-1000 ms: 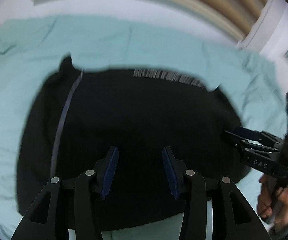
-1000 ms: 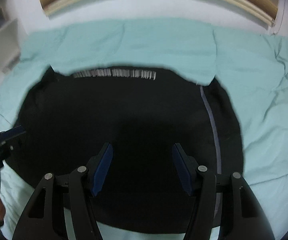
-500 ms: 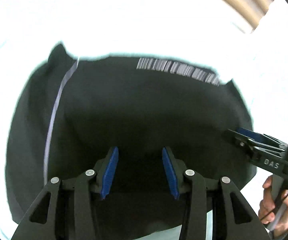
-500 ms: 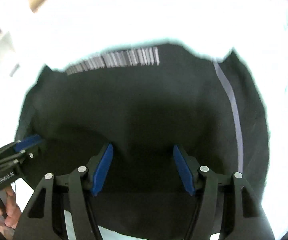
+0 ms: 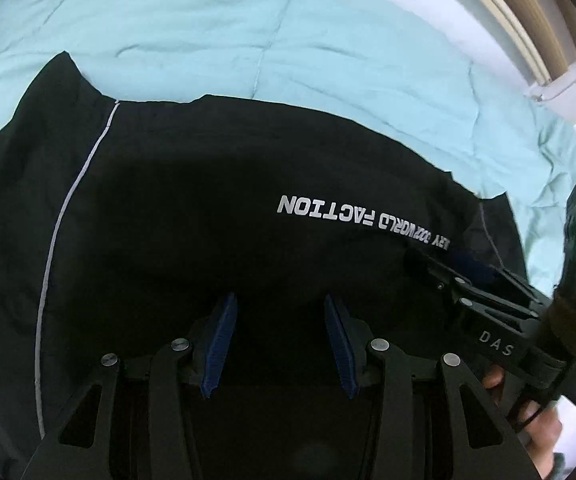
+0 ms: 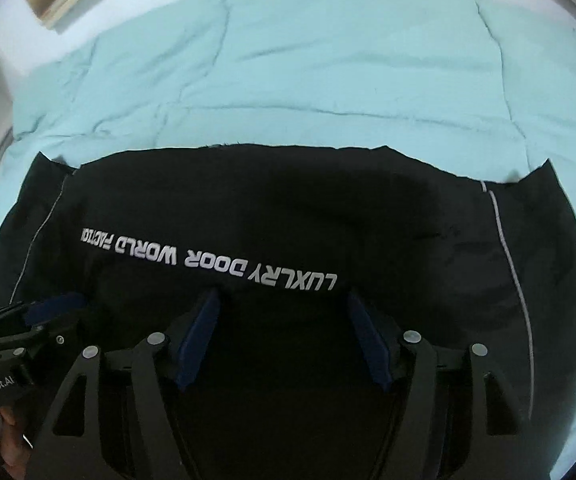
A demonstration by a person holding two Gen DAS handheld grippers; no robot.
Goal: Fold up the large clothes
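Left gripper [image 5: 280,344]: nearest the left camera, black frame with blue pads, pointing steeply down at the dark cloth; jaws apart, nothing between them.
Right gripper [image 6: 284,340]: nearest the right camera, same build, also aimed steeply down; jaws stand wide and have just been opening, with only the cloth's surface showing in the gap and nothing pinched.
Hands: part of the right hand [image 5: 543,432] wraps the handle of its tool at the right edge of the left view; fingers of the left hand [image 6: 6,436] show at the lower left of the right view.
Black garment [image 6: 288,220]: large, spread flat on the bed right under both grippers; far edge fairly straight, a small raised corner at each end.
Lettering [image 6: 208,258]: white print running across the garment, upside down from here, just beyond the right gripper's pads; it reads LUXLRY DOOR WORLD FACTION.
Piping [image 5: 54,248]: thin pale stripe curving down the garment's left side; a matching one on the right side.
Bed cover [image 6: 327,60]: pale mint, quilted and creased, stretching beyond the garment on all far sides.
Headboard [image 5: 519,12]: beige slats past the cover, far right in the left view.
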